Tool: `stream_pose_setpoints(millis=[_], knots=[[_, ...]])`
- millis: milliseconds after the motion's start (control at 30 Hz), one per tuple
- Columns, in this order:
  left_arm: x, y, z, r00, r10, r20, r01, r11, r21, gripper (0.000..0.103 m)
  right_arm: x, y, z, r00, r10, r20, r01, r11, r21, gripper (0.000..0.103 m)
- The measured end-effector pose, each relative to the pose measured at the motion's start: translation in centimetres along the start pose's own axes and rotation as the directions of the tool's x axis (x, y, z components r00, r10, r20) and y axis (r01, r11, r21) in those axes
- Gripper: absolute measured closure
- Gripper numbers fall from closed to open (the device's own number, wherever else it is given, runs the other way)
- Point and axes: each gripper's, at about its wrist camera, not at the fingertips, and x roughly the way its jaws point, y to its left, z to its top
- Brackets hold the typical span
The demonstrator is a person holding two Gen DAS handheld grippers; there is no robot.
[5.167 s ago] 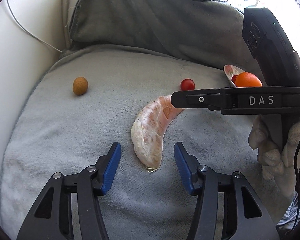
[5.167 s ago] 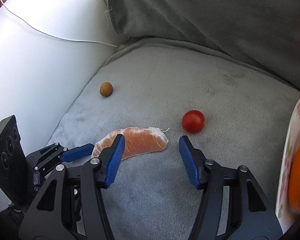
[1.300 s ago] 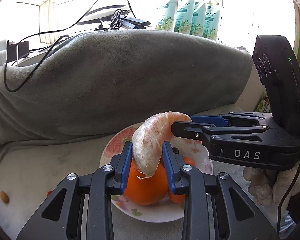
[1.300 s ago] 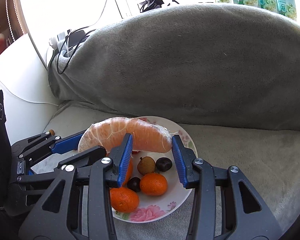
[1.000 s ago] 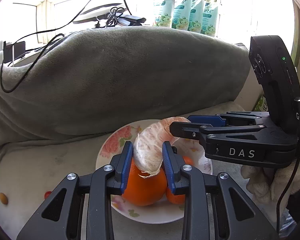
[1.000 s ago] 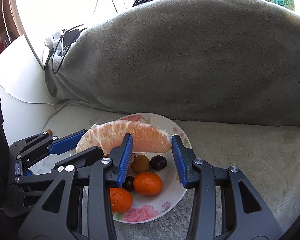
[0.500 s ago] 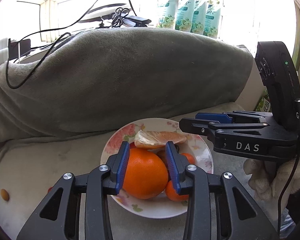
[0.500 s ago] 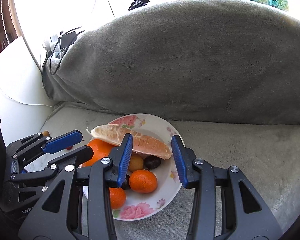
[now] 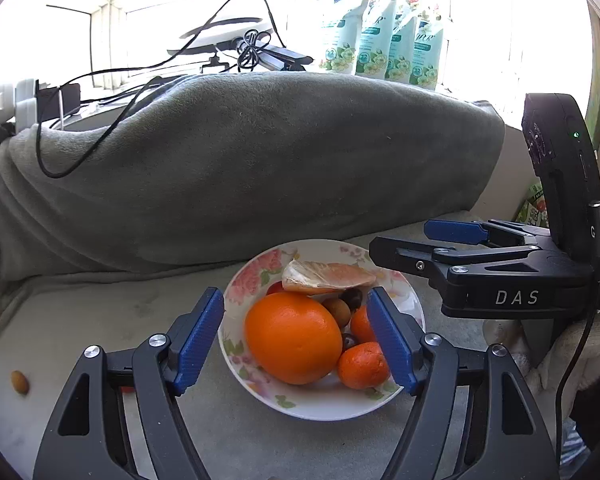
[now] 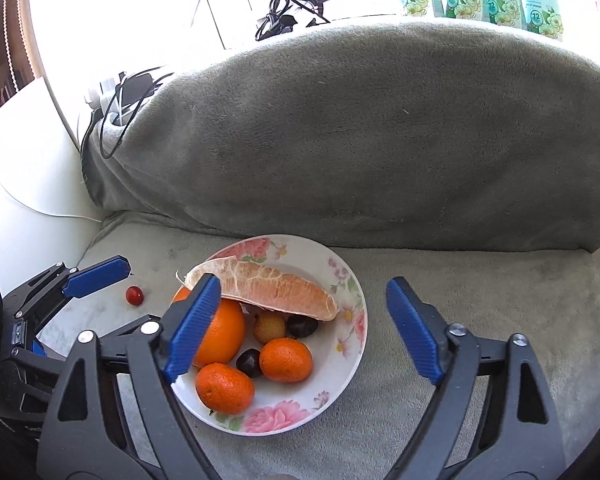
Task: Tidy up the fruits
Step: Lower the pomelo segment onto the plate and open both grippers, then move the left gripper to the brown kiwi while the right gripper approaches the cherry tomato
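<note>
A floral plate (image 9: 328,410) (image 10: 340,344) sits on the grey sofa seat. The peeled pomelo segment (image 9: 328,278) (image 10: 276,288) lies on the fruit in it, beside a large orange (image 9: 292,338) (image 10: 220,332), two mandarins (image 10: 286,360), a longan and dark cherries. My left gripper (image 9: 296,344) is open and empty above the plate's near side. My right gripper (image 10: 304,328) is open and empty above the plate; it also shows in the left wrist view (image 9: 456,236). A cherry tomato (image 10: 134,295) and a small brown fruit (image 9: 20,381) lie on the seat to the left.
The grey blanket-covered backrest (image 9: 240,160) rises right behind the plate. Cables and a charger (image 9: 40,100) lie on top at the left. Detergent pouches (image 9: 380,40) stand on the sill. A white armrest (image 10: 24,184) bounds the seat at the left.
Both grippers let go of the pomelo segment, which now rests on the fruit in the plate. Both sets of jaws opened wide and drew back a little.
</note>
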Motion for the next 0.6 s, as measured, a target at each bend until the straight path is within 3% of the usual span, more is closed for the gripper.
stream_pose_setpoints(millis=[600], knots=[[-2.8, 1.6, -0.6, 1.0, 0.021, 0.022, -0.02, 0.999, -0.027, 0.024, -0.6, 2.8, -0.1, 0.999, 0.025, 0.022, -0.024, 1.0, -0.008, 0.012]])
